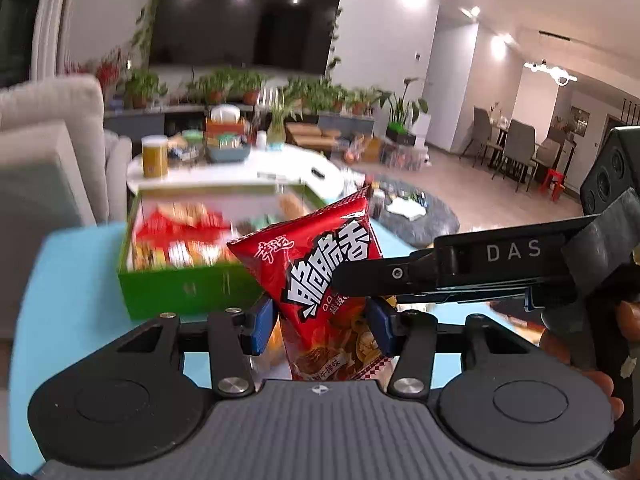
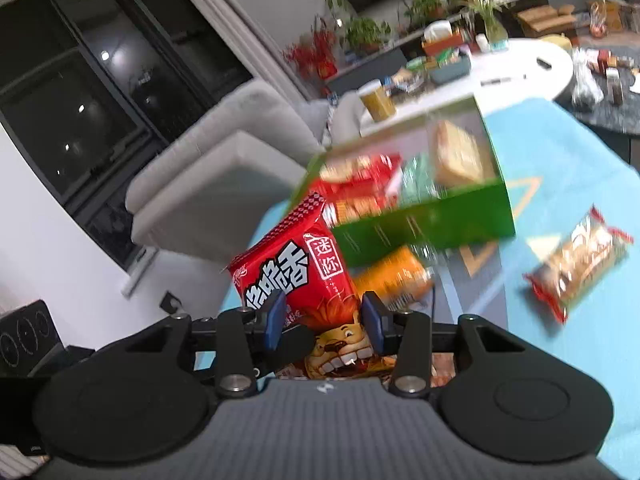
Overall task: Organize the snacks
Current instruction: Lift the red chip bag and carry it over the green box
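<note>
A blue mat (image 2: 560, 152) is being used as the work surface, with a grey sofa (image 2: 208, 168) standing beyond its far edge and a white table (image 1: 248, 172) crowded with jars and containers farther back. A green box (image 1: 180, 288) is being kept on the mat; it is seen filled with red, orange and pale snack packs, blurred in both views. Just in front of the box, in the right wrist view, an orange pack (image 2: 394, 276) is lying on the mat, and a clear-wrapped brown pack (image 2: 580, 260) is lying well apart to the right of it. A red bag (image 1: 320, 280) is being held clear of the mat, in front of the box and not inside it. It is being pinched by the left gripper (image 1: 322, 324), whose blue pads (image 1: 262, 326) are being pressed against the bag's sides. In the left wrist view, a black finger (image 1: 440, 268) of the other tool is seen reaching in from the right across the bag's front. The bag is also being gripped by the right gripper (image 2: 326, 322), its pads being closed on the lower part, beside a printed lion face (image 2: 344, 348). A hand (image 1: 576, 344) is seen at the right edge.
</note>
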The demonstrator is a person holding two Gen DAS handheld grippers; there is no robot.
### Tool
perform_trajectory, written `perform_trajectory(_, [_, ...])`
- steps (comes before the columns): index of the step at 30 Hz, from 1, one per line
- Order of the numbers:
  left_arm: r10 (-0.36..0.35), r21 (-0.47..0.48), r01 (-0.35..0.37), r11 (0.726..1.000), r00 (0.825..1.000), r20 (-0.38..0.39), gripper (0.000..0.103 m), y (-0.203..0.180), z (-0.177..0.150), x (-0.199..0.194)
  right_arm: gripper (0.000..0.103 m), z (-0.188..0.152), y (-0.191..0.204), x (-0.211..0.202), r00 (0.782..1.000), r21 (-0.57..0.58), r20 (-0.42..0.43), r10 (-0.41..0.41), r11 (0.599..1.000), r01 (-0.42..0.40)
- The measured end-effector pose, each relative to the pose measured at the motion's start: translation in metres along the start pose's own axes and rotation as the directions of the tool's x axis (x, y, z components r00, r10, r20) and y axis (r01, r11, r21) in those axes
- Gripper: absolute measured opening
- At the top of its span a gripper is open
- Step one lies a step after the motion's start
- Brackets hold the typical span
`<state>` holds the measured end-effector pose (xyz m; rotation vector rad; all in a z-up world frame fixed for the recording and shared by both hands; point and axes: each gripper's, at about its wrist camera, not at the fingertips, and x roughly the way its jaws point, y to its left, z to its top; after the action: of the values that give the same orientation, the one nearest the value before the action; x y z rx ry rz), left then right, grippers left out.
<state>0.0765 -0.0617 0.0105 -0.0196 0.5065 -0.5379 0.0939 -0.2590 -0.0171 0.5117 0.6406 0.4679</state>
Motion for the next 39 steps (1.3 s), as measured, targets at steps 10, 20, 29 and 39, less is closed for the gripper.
perform_trajectory(10, [0.078,0.031,-0.079,0.996,0.995,0.056,0.047,0.008,0.060,0.032,0.021,0.057,0.003,0.019,0.996,0.039,0.093,0.006,0.999,-0.010])
perform_trajectory(20, [0.098,0.056,-0.099,0.994,0.995,0.016,0.047,0.029,0.093,0.093,0.022,0.094,-0.023,0.055,0.993,0.101,0.115,-0.013,0.995,0.001])
perform_trajectory(29, [0.111,0.050,-0.109,0.993,0.993,-0.050,0.046,0.055,0.098,0.147,0.023,0.110,-0.051,0.098,0.997,0.150,0.074,-0.033,0.988,0.021])
perform_trajectory(39, [0.113,0.047,-0.109,0.993,0.990,-0.089,0.046,0.067,0.094,0.191,0.023,0.115,-0.074,0.128,0.998,0.191,0.033,-0.061,0.980,0.053])
